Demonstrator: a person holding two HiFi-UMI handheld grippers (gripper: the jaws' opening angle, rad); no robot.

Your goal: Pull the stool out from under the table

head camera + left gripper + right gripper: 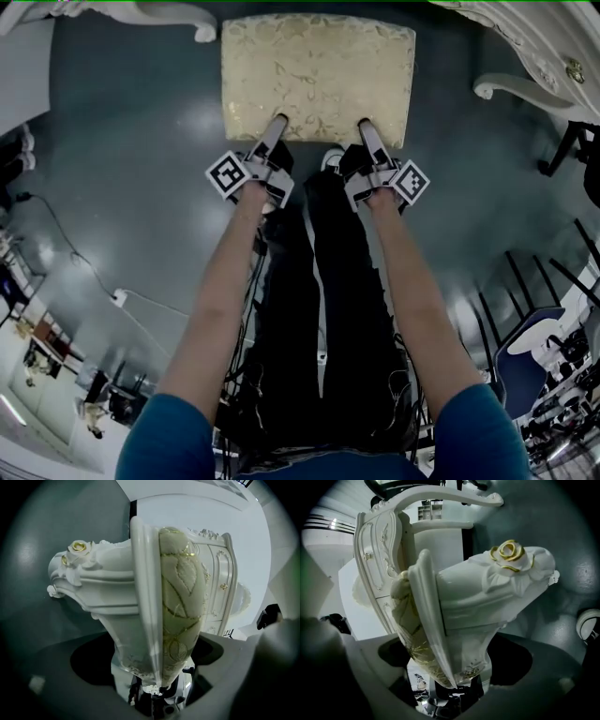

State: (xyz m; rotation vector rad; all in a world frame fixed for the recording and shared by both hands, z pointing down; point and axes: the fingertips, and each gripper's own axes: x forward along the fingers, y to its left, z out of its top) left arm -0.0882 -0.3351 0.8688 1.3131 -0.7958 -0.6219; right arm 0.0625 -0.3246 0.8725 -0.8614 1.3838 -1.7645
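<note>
The stool has a cream, gold-patterned cushion and stands on the dark floor in front of me in the head view. My left gripper is shut on its near edge at the left. My right gripper is shut on the same edge at the right. In the left gripper view the cushion and the white carved frame with a gold rose sit deep between the jaws. The right gripper view shows the same edge, with the cushion and the frame between its jaws.
White carved table legs curl in at the top left and at the right. Behind the stool stands a white drawer front. My legs and a shoe are just below the stool. A cable lies at the left, a chair at the lower right.
</note>
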